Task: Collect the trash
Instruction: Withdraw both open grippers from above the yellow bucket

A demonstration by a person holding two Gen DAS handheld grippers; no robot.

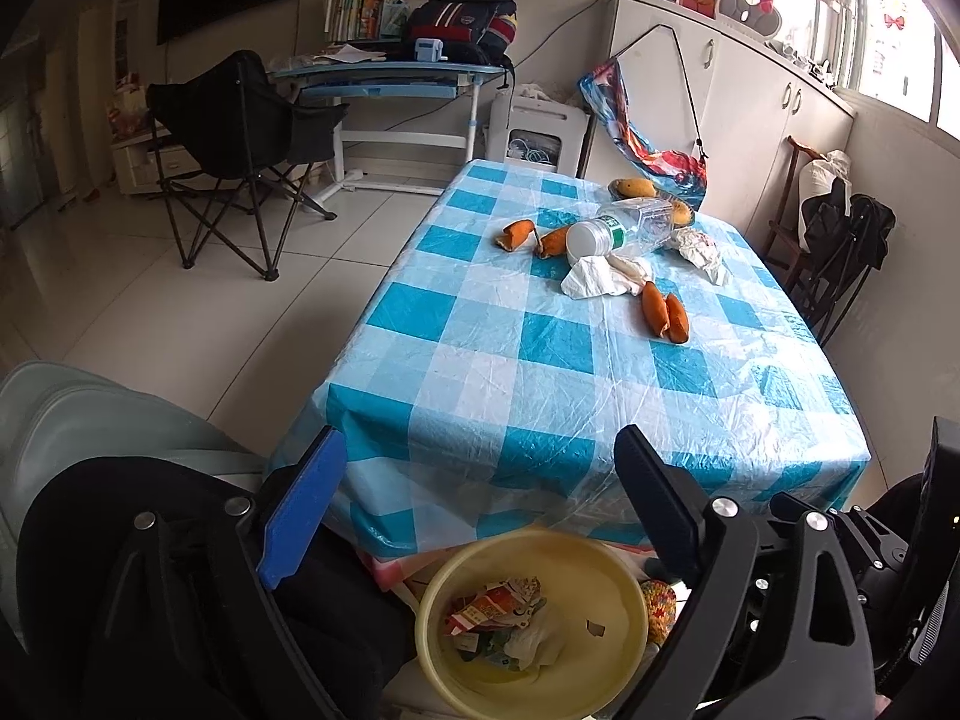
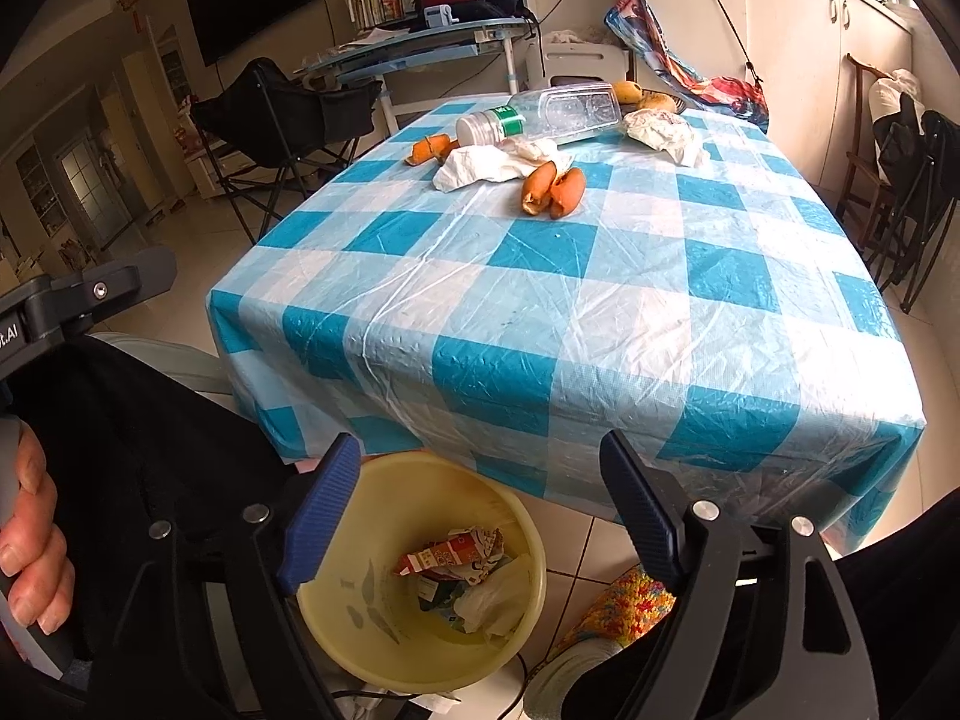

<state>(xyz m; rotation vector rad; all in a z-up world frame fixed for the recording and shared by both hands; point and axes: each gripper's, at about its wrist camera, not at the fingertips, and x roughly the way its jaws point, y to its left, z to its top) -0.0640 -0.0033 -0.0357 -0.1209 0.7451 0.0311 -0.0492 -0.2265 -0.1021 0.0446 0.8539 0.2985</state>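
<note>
A yellow bin [image 1: 618, 576] [image 2: 372, 642] stands on the floor below the table's near edge, holding a red carton [image 2: 447, 555], wrappers and a white tissue. My left gripper [image 1: 480, 504] hangs open above it with nothing between its fingers. My right gripper [image 2: 480, 510] is also open and empty over the bin. On the blue checked tablecloth [image 1: 540, 360] [image 2: 600, 312] lie a clear plastic bottle [image 1: 624, 228] [image 2: 540, 111], crumpled tissues [image 1: 600, 276] [image 2: 486, 165], crumpled paper [image 1: 699, 249] [image 2: 663, 135] and orange peel pieces [image 1: 666, 315] [image 2: 555, 189].
Mangoes [image 1: 633, 186] sit at the table's far end beside a colourful bag [image 1: 654, 150]. A black folding chair [image 1: 240, 150] and a desk [image 1: 390, 78] stand on the tiled floor to the left. A crocheted cloth [image 2: 624, 606] lies right of the bin. A hand [image 2: 30, 546] grips a handle.
</note>
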